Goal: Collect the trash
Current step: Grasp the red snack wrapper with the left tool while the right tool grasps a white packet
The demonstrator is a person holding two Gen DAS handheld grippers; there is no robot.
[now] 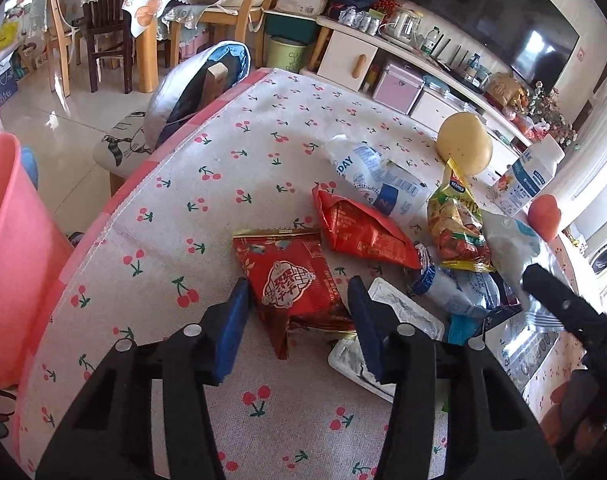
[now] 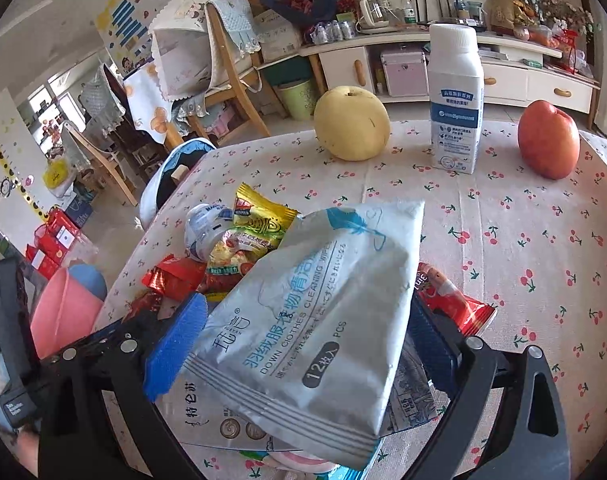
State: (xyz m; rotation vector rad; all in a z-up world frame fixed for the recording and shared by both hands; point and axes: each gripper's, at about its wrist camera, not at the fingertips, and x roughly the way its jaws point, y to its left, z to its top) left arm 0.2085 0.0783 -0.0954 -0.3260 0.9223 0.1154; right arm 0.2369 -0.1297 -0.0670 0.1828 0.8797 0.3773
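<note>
My left gripper (image 1: 299, 312) is open just above the table, its fingers on either side of a red snack wrapper (image 1: 291, 280) without touching it. Beyond lie a second red wrapper (image 1: 359, 232), a crushed white plastic bottle (image 1: 379, 180), a yellow snack bag (image 1: 455, 216) and a white tray-like wrapper (image 1: 403, 316). My right gripper (image 2: 303, 328) is shut on a silver-blue cleaning wipes packet (image 2: 311, 320), held above the trash pile. The right gripper also shows at the right edge of the left wrist view (image 1: 559, 304). A pink bin (image 1: 11, 256) stands beside the table on the left.
A yellow pear (image 2: 351, 124), an upright white milk carton (image 2: 455, 100) and a red apple (image 2: 547, 140) stand at the far side of the cherry-print tablecloth (image 2: 523, 240). A stool with a bag (image 1: 199, 88) is beyond the table's left edge. A TV cabinet (image 1: 423, 76) is behind.
</note>
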